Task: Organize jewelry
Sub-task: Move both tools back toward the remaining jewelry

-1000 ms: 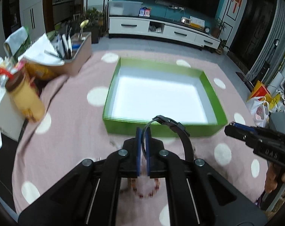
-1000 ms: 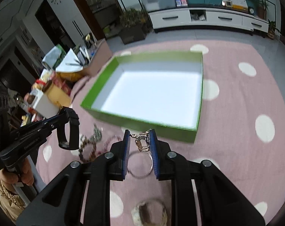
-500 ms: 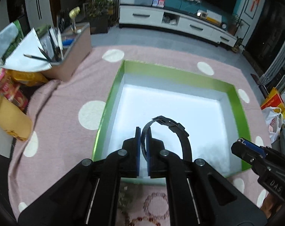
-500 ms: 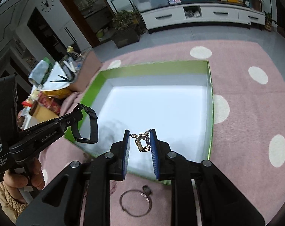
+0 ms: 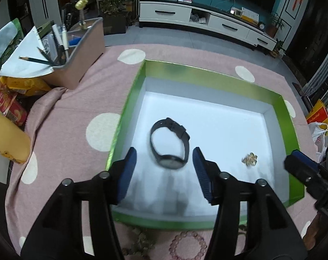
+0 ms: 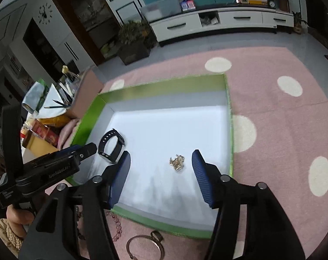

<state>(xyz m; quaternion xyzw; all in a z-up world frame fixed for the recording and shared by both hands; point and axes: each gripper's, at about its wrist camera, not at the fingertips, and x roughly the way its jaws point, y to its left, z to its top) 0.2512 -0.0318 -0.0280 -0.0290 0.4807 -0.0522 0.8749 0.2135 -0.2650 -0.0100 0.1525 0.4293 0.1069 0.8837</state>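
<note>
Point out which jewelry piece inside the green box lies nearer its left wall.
The black watch, lying near the green box's left wall; the small gold chain sits farther right, toward the opposite wall.

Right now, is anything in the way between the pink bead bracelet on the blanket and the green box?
Only the green box's own low front wall stands between it and the pink bead bracelet, which lies on the blanket just outside. Lifted over that wall, nothing visible blocks it; the watch and gold chain leave bare floor.

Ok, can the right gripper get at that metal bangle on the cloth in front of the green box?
Probably yes. The right gripper, jaws opening and empty, hangs over the green box; the metal bangle lies uncovered on the cloth just below it.
</note>
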